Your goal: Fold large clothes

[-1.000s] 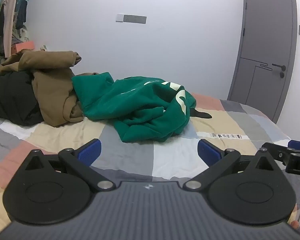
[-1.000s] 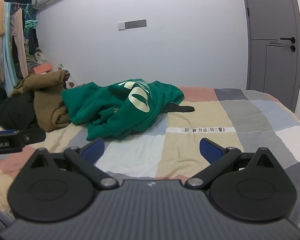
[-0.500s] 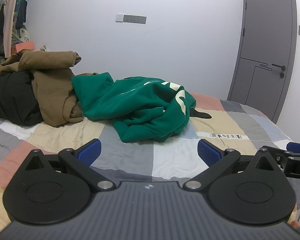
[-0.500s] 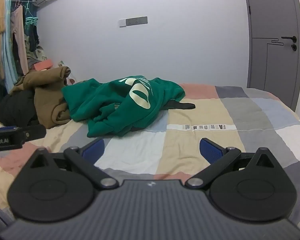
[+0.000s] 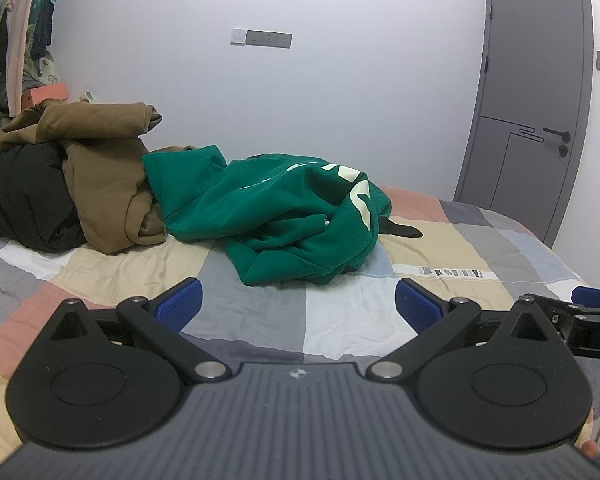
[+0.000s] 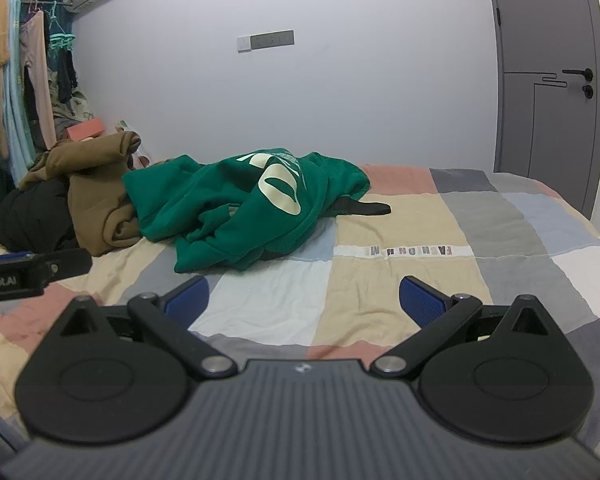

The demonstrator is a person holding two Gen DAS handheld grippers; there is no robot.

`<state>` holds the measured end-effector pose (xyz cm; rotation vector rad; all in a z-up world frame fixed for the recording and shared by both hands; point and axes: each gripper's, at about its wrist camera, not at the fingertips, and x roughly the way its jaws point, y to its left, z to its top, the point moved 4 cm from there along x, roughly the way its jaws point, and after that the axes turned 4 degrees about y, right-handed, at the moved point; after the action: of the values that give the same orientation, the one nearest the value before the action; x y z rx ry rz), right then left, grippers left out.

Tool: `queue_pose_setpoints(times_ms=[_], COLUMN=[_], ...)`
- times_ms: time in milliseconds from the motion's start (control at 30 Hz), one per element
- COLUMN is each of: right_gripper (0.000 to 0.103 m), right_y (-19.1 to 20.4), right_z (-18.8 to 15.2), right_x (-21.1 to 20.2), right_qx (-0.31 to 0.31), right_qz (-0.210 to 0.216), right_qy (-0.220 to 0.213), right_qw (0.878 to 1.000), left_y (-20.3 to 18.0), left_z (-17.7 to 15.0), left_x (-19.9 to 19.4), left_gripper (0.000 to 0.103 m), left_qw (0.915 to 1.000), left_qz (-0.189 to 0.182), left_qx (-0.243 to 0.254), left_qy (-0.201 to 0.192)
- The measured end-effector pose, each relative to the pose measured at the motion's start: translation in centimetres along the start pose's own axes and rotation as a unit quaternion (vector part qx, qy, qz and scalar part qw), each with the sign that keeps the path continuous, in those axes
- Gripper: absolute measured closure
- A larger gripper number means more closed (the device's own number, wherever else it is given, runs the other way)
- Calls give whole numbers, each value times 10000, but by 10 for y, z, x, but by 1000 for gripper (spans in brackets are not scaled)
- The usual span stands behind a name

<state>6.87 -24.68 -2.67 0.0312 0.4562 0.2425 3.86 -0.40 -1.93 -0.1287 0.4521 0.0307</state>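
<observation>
On the bed [image 5: 340, 320], from left to right, a black garment [image 5: 16, 196], a brown garment [image 5: 104, 168] and the crumpled green sweatshirt [image 5: 284, 216] lie just as they did a second ago, the sweatshirt resting against the brown one, with a black strap [image 5: 404, 231] poking out at its right edge. Over that second both views have only crept slightly closer. The left gripper [image 5: 298, 306] and right gripper [image 6: 304, 298] are both spread wide and empty, well short of the sweatshirt, so I judge folding has not begun and this is the approach to a first grasp.
</observation>
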Motion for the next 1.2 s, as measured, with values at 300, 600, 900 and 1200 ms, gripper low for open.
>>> queue_pose_setpoints(times_ms=[300,600,900,1200], right_gripper=[0,0,0,0], right_y=[1,3,3,2], right_z=[0,0,0,-1], right_x=[1,3,3,5], right_qx=[-8,-20,-10,7], right_qz=[13,-7,-5,15], right_qy=[54,112,120,147], right_qw=[10000,9999,9999,9999], left_y=[-1,-2,-2,-2], left_z=[2,2,3,2], left_x=[-3,-4,-5,-5], left_gripper=[0,0,0,0], left_qw=[10000,10000,10000,10000], left_qz=[-13,-42,-53,-58], left_qx=[2,-23,-28,-30], left_qy=[-5,-20,-37,-38])
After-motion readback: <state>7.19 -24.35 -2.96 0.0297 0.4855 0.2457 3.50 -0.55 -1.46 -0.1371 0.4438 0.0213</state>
